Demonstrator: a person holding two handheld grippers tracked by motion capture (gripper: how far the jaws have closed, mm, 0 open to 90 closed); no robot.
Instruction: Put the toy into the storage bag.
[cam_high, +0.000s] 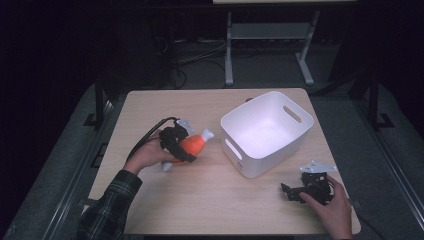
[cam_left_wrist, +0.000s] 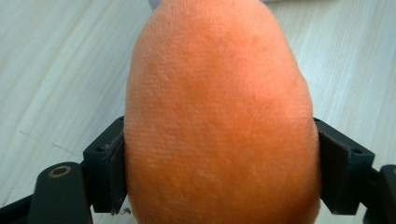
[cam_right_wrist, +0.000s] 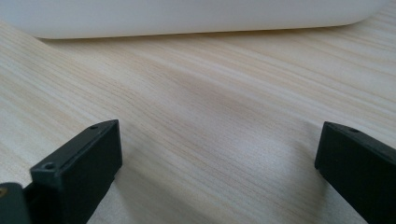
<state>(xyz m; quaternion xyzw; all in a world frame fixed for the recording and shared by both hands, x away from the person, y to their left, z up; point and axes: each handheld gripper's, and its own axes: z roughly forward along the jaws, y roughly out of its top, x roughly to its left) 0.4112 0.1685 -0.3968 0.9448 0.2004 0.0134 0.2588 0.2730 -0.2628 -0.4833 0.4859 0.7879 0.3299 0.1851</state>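
An orange plush toy with white ends is held just above the wooden table, left of a white plastic bin. My left gripper is shut on its orange body; in the left gripper view the two pads press the toy from both sides. The toy's white tip points toward the bin. My right gripper rests on the table at the front right, a hand on it, jaws wide apart over bare wood. The bin's lower wall lies ahead of it.
The bin has slot handles and looks empty inside. Beyond the far table edge stand a metal frame and cables on a dark floor. Bare tabletop stretches between the two grippers.
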